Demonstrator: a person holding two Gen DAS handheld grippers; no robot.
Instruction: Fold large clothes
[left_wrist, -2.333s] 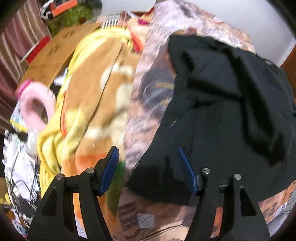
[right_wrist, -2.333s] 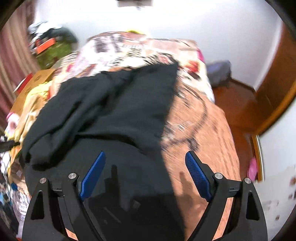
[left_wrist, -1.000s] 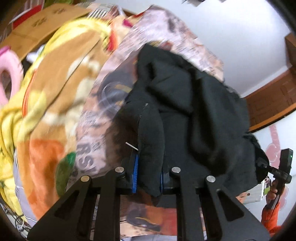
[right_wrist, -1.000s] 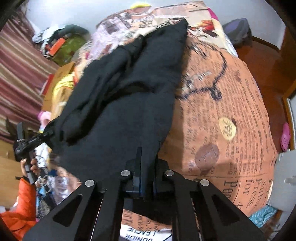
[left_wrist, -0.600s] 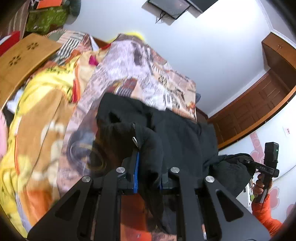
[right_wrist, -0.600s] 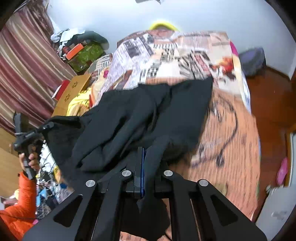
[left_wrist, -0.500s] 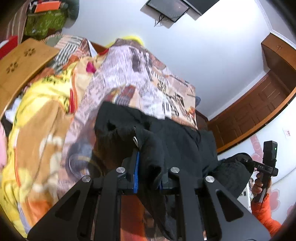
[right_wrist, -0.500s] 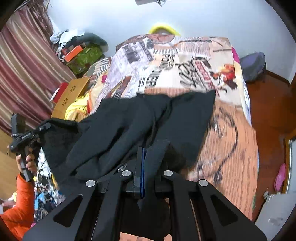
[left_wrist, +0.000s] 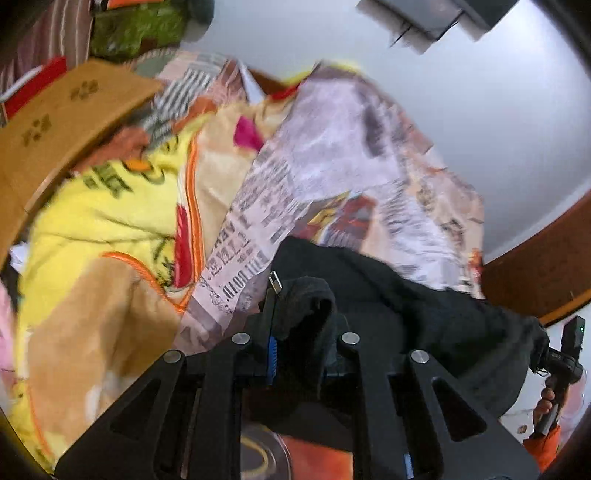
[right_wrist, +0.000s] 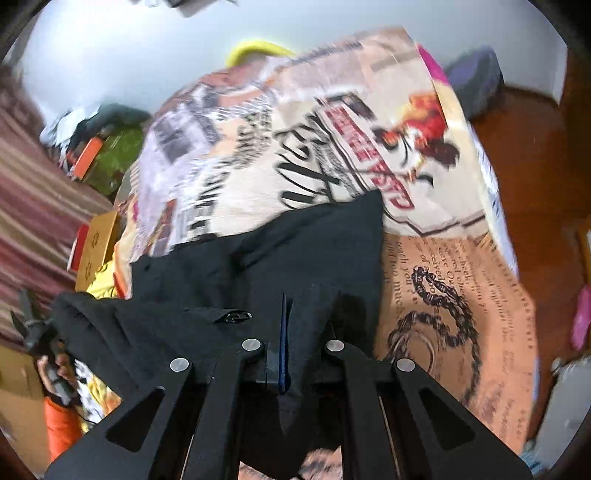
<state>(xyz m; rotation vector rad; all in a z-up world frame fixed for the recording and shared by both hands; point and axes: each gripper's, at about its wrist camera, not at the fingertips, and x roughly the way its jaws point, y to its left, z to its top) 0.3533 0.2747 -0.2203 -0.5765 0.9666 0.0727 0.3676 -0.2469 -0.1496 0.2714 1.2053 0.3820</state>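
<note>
A large black garment (left_wrist: 424, 314) with a zipper hangs stretched between my two grippers above a bed with a newspaper-print cover (left_wrist: 351, 155). My left gripper (left_wrist: 299, 332) is shut on one bunched corner of it, a metal zipper pull (left_wrist: 275, 280) showing by the fingers. My right gripper (right_wrist: 295, 347) is shut on the other corner of the black garment (right_wrist: 295, 251), whose far edge still trails on the bed cover (right_wrist: 295, 129). Each view shows the other hand-held gripper at the garment's far end.
A yellow and tan blanket (left_wrist: 103, 229) lies on the bed's left side, next to a wooden board (left_wrist: 55, 122). Striped curtains (right_wrist: 33, 206) and clutter stand at the left. A wooden floor (right_wrist: 528, 155) and a dark bag (right_wrist: 476, 85) lie beyond the bed's right edge.
Both grippers, open over the flat garment 2.3 s ago, have shut on its corners and lifted it. It now hangs between them, with most of it pulled up off the bed.
</note>
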